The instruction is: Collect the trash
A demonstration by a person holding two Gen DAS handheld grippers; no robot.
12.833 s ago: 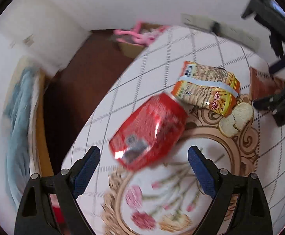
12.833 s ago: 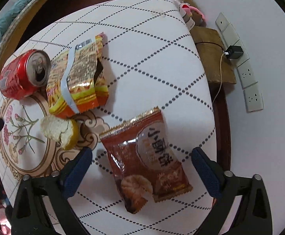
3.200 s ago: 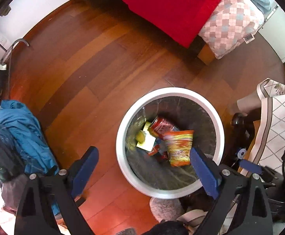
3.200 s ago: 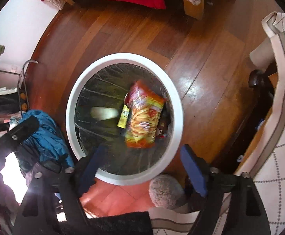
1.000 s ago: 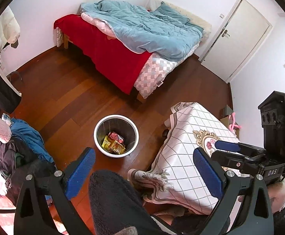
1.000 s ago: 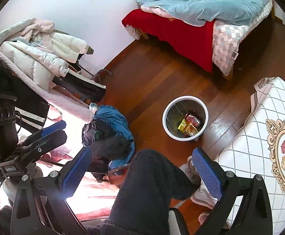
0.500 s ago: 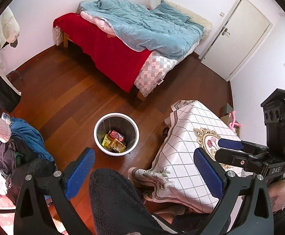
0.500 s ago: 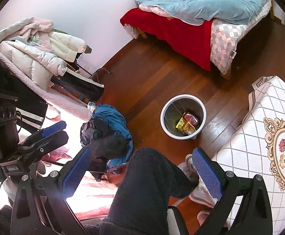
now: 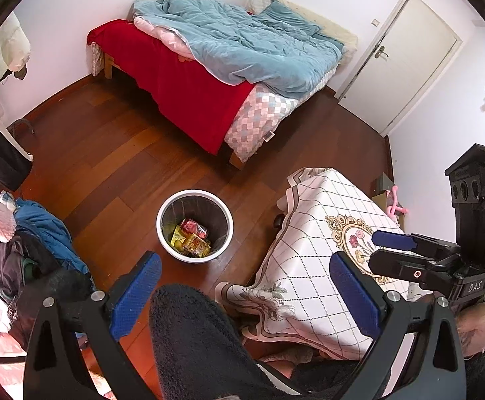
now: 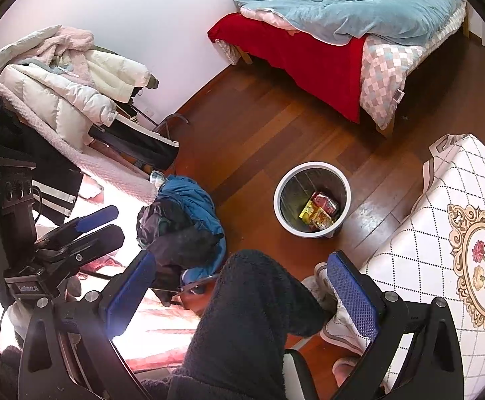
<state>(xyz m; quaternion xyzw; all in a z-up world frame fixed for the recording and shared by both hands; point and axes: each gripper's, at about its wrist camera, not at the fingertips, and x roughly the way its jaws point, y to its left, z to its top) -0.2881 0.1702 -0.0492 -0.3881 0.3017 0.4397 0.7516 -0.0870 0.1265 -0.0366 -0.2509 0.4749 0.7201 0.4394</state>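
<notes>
A white-rimmed trash bin (image 9: 162, 215) stands on the wooden floor and holds a red can (image 9: 193, 227) and yellow-orange snack wrappers (image 9: 195, 246). The bin (image 10: 277, 196) and the trash (image 10: 321, 211) also show in the right wrist view. My left gripper (image 9: 242, 295) is open and empty, held high above the floor. My right gripper (image 10: 242, 295) is open and empty too, held equally high. Each gripper shows from the side in the other view, the right gripper (image 9: 389, 250) and the left gripper (image 10: 104, 226).
A table with a white diamond-pattern cloth (image 9: 312, 233) stands right of the bin. A bed with red and blue covers (image 9: 215, 56) is at the back. A pile of clothes (image 10: 182, 220) lies on the floor left of the bin. The person's dark-clad leg (image 10: 249, 316) is below.
Between 12.8 and 3.2 s ago the can and wrappers went from the table into the bin. Since then both grippers rose high above it; in the last second the views barely shift.
</notes>
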